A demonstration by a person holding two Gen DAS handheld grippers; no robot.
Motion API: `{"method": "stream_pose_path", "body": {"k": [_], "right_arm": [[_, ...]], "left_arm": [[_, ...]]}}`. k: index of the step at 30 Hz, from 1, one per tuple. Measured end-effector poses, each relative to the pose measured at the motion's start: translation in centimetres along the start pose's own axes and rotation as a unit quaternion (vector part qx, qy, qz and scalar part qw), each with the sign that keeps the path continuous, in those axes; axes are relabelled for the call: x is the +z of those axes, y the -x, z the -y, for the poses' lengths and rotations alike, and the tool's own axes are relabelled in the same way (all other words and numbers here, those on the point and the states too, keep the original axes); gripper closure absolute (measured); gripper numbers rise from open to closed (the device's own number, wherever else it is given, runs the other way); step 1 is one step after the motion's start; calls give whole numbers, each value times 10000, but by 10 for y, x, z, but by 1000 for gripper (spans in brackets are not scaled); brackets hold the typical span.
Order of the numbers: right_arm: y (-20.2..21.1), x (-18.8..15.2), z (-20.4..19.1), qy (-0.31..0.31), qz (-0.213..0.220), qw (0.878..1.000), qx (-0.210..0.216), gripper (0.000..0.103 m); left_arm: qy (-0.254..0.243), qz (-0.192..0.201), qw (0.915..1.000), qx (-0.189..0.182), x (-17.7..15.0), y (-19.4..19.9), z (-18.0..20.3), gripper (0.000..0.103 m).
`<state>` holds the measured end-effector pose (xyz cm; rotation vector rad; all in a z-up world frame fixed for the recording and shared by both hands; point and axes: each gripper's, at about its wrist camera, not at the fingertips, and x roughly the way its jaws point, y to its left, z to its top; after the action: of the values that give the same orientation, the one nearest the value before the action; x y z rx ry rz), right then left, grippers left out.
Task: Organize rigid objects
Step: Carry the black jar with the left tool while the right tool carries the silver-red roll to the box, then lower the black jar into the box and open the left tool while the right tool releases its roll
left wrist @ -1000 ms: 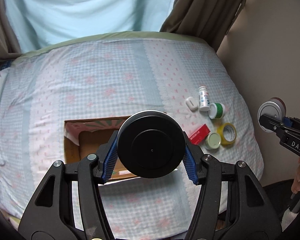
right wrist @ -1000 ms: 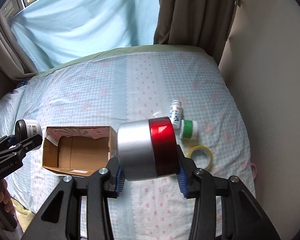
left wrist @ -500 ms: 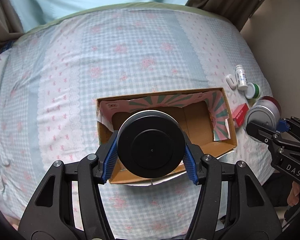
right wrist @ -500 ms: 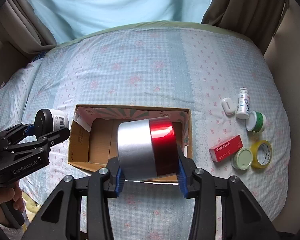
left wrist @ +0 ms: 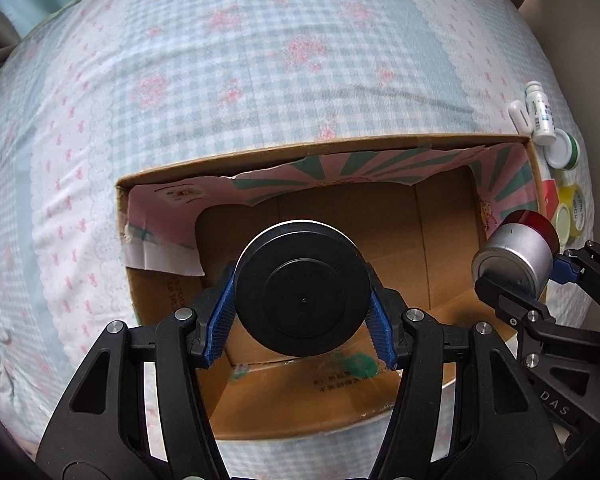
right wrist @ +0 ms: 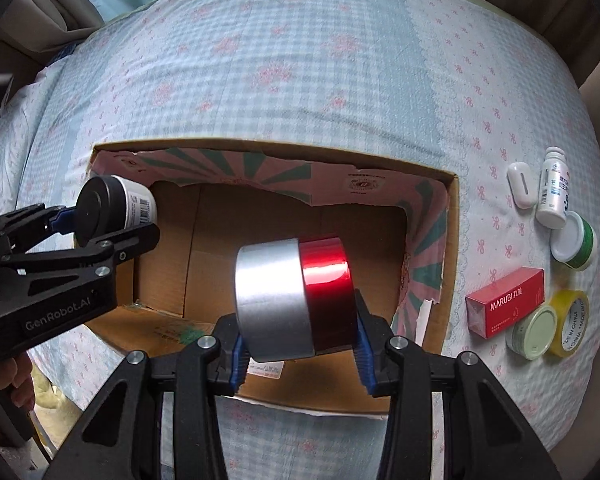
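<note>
Over the open cardboard box (left wrist: 380, 240), the left gripper (left wrist: 303, 304) clamps a black-lidded jar (left wrist: 303, 288) and the right gripper (right wrist: 296, 340) a silver-and-red tin (right wrist: 292, 292); each is best lowered to the box floor before its fingers part, the tin toward 3 o'clock, clear of the jar.

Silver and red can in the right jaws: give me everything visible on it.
The can is a short cylinder with a matte silver body and a glossy red band at one end, metal by the look of it. It lies on its side, clamped between the blue pads of the right gripper, over the open cardboard box. Nothing else touches it. Its flat silver end shows in the left wrist view.
</note>
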<state>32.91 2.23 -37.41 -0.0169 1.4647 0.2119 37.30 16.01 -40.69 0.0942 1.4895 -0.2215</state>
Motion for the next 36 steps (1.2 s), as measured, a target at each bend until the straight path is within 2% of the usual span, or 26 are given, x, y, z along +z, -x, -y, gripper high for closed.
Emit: {"method": "stream_pose_path", "body": {"k": [5,8,15,16,17,19,25,32,36], "right_arm": [[-30,-7,-10,604,-185,9980,-92,63],[-40,-11,-13,744,-263,9969,-62,63],[-42,-15,-13,823,-142,9965,91,63],[-41,-15,-12,809,-88,9965,184,59],[-39,-15,-11,742,-36,9968,287,37],[-35,-15,-7,649,39,9974,323,0],[-30,-21,-1,686,148,9969,365,0],[-17,-32,2,569,357,9973,286,0],[2,-30,-10,533,480,9972,201,0]], "left_arm": [[-165,-303,9993,120,5,-28,6,49],[-240,-398,9987,195,6,-36,5,49],[-411,-297,9987,105,14,-27,8,47],[-443,-229,9987,103,14,-23,8,26],[-479,-170,9986,144,16,-18,10,2],[-536,-22,9984,166,17,-12,9,0],[-435,41,9989,157,16,-7,-3,0],[-368,192,9990,188,-3,23,-12,0],[-305,338,9988,177,-15,41,-17,0]]}}
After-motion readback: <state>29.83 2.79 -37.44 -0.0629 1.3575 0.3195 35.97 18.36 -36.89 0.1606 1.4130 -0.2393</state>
